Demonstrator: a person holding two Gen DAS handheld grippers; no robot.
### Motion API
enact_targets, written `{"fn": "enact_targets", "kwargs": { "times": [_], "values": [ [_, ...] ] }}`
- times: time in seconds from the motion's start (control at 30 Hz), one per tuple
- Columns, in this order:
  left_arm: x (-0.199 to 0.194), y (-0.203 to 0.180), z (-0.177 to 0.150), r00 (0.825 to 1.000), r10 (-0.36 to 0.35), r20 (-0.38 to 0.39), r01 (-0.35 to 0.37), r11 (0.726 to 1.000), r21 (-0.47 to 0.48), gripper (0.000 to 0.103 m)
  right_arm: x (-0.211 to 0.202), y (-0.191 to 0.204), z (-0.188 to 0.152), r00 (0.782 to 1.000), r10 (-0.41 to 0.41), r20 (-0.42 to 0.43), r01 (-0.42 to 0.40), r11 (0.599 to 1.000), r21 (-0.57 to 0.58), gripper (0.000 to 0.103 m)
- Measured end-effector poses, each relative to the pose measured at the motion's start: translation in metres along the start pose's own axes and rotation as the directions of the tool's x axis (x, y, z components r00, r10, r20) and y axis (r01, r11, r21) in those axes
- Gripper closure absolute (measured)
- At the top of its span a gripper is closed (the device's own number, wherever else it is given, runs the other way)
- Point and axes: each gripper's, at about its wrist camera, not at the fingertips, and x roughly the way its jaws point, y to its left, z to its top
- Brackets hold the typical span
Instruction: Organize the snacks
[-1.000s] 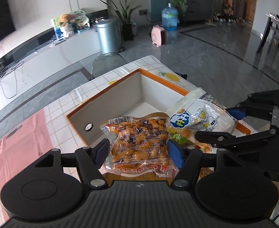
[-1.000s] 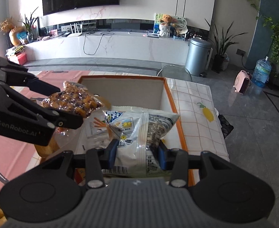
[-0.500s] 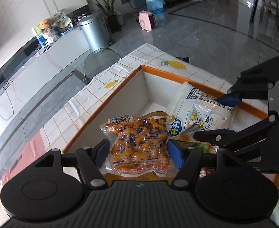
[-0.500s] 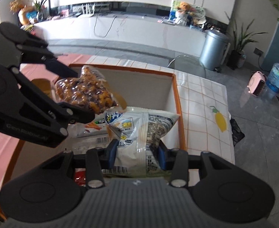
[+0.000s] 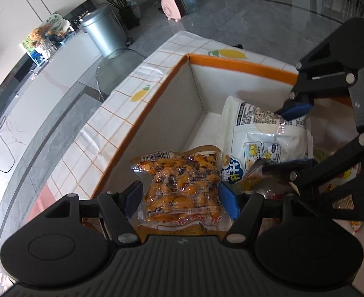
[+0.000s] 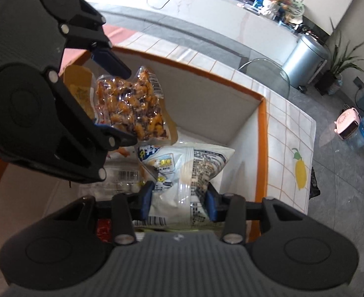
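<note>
My left gripper (image 5: pixel 180 201) is shut on a clear packet of orange snacks (image 5: pixel 182 180) and holds it inside the orange-rimmed white box (image 5: pixel 157 121). My right gripper (image 6: pixel 179 199) is shut on a white puffed snack bag (image 6: pixel 189 170) and holds it inside the same box (image 6: pixel 261 148), to the right of the orange packet (image 6: pixel 132 106). The left gripper (image 6: pixel 122 104) shows at the upper left of the right wrist view. The right gripper (image 5: pixel 290 138) shows at the right of the left wrist view, around the white bag (image 5: pixel 263 138).
More snack packets (image 6: pixel 122 175) lie on the box floor under the grippers. The box stands on a table with a checked lemon-print cloth (image 5: pixel 122 113). A clear chair (image 5: pixel 115 66), a silver bin (image 5: pixel 102 33) and a pink heater (image 5: pixel 174 7) stand beyond.
Both grippers have moved down and forward into the box with their packets still held. The box walls now surround both packets.
</note>
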Motion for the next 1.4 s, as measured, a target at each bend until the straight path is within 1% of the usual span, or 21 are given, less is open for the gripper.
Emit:
{"fn": "enact_targets", "kwargs": {
  "times": [0.2, 0.27, 0.37, 0.5, 0.6, 0.8, 0.87, 0.97, 1.1, 1.2, 1.27, 1.33, 1.4],
  "values": [
    [0.009, -0.001, -0.005, 0.999, -0.024, -0.022, 0.024, 1.000, 0.000, 0.023, 0.010, 0.001, 0.002, 0.999, -0.005, -0.047, 0.004, 1.000, -0.021, 0.062],
    [0.012, 0.001, -0.007, 0.999, -0.025, -0.028, 0.025, 1.000, -0.011, 0.020, 0.012, 0.001, 0.003, 0.998, -0.007, -0.056, 0.005, 1.000, -0.020, 0.062],
    [0.012, 0.006, -0.010, 0.999, -0.035, -0.021, 0.034, 0.999, -0.042, 0.019, 0.013, 0.001, 0.005, 0.998, -0.011, -0.064, 0.010, 1.000, -0.020, 0.062],
    [0.002, 0.012, -0.010, 0.999, -0.038, 0.021, 0.039, 0.996, -0.078, 0.018, 0.015, -0.002, 0.010, 0.997, -0.017, -0.079, 0.016, 1.000, -0.013, 0.061],
    [-0.011, 0.017, -0.011, 0.998, -0.035, 0.053, 0.040, 0.994, -0.098, 0.018, 0.015, -0.003, 0.013, 0.997, -0.016, -0.074, 0.016, 1.000, -0.008, 0.061],
    [-0.036, 0.026, -0.016, 0.995, -0.010, 0.095, 0.026, 0.985, -0.170, 0.018, 0.021, 0.001, 0.020, 0.995, -0.052, -0.084, 0.053, 0.999, 0.010, 0.061],
    [-0.043, 0.031, -0.018, 0.995, -0.017, 0.097, 0.036, 0.981, -0.192, 0.018, 0.024, 0.001, 0.024, 0.995, -0.064, -0.080, 0.066, 0.998, 0.024, 0.061],
    [-0.050, 0.036, -0.021, 0.995, -0.025, 0.096, 0.046, 0.974, -0.223, 0.018, 0.032, 0.000, 0.026, 0.992, -0.077, -0.101, 0.082, 0.995, 0.054, 0.061],
    [-0.058, 0.037, -0.026, 0.995, 0.001, 0.100, 0.022, 0.974, -0.227, 0.018, 0.039, 0.002, 0.029, 0.987, -0.096, -0.126, 0.106, 0.992, 0.074, 0.061],
    [-0.062, 0.037, -0.030, 0.995, 0.009, 0.097, 0.013, 0.974, -0.228, 0.018, 0.035, 0.002, 0.031, 0.986, -0.100, -0.130, 0.112, 0.990, 0.091, 0.061],
    [-0.064, 0.036, -0.032, 0.995, 0.015, 0.097, 0.007, 0.974, -0.225, 0.018, 0.033, 0.002, 0.030, 0.986, -0.099, -0.133, 0.112, 0.989, 0.096, 0.059],
    [-0.067, 0.037, -0.035, 0.995, 0.019, 0.100, 0.004, 0.973, -0.233, 0.018, 0.031, 0.001, 0.033, 0.986, -0.101, -0.130, 0.114, 0.988, 0.101, 0.047],
    [-0.072, 0.037, -0.038, 0.994, 0.021, 0.104, 0.004, 0.971, -0.240, 0.018, 0.027, 0.002, 0.033, 0.987, -0.104, -0.123, 0.117, 0.988, 0.103, 0.045]
  ]
}}
